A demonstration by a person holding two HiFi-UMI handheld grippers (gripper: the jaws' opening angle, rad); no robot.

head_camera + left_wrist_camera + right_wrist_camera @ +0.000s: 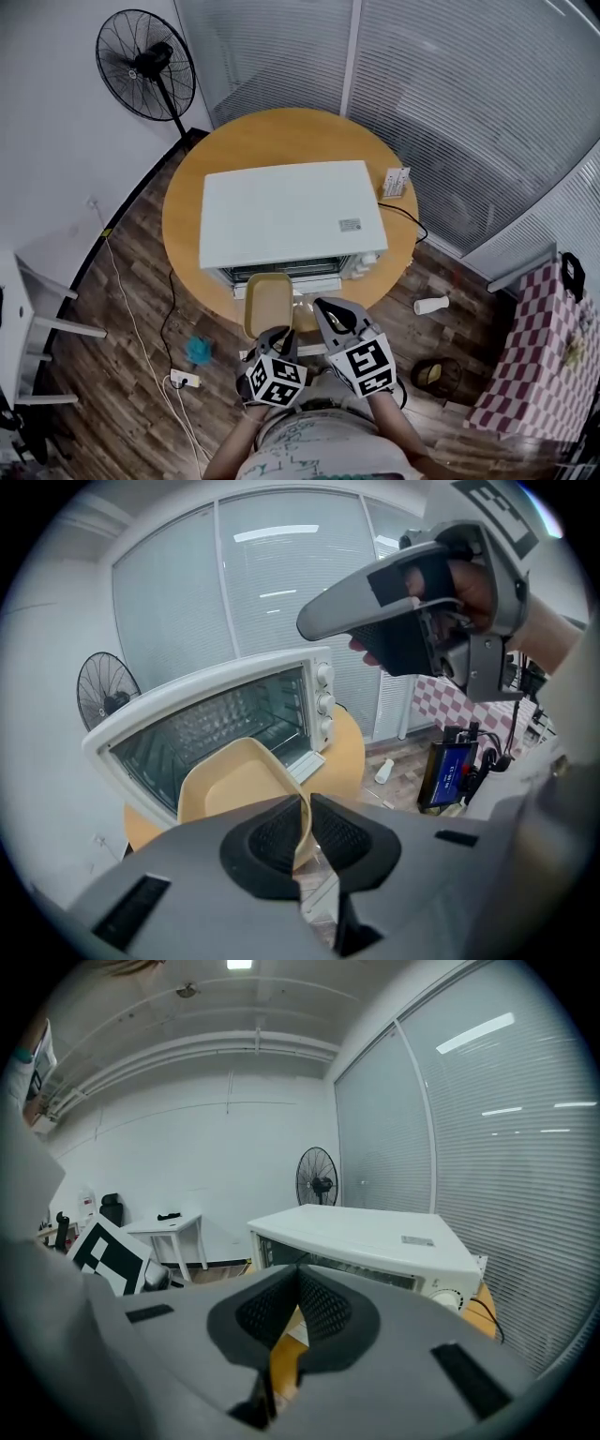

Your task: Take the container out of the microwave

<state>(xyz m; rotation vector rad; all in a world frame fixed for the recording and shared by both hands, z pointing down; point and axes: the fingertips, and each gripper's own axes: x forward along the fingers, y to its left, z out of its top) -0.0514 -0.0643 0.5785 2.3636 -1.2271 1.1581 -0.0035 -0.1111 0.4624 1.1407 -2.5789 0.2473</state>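
Note:
A white microwave (291,216) stands on a round wooden table (187,187) with its front open toward me. A shallow tan container (267,302) hangs outside it, just in front of the opening and over the table's near edge. My left gripper (277,336) is shut on its near rim; in the left gripper view the thin wall of the container (234,778) stands pinched between the pads of the left gripper (305,829). My right gripper (328,311) hovers close on the right, shut, with nothing in it. It also shows as the right gripper (323,621) and right gripper (298,1290).
A pedestal fan (147,66) stands at the back left. On the floor lie a power strip (184,380) with cables and a white bottle (432,305). A small box (396,182) sits on the table behind the microwave. A checked cloth (525,366) is at the right, glass walls with blinds behind.

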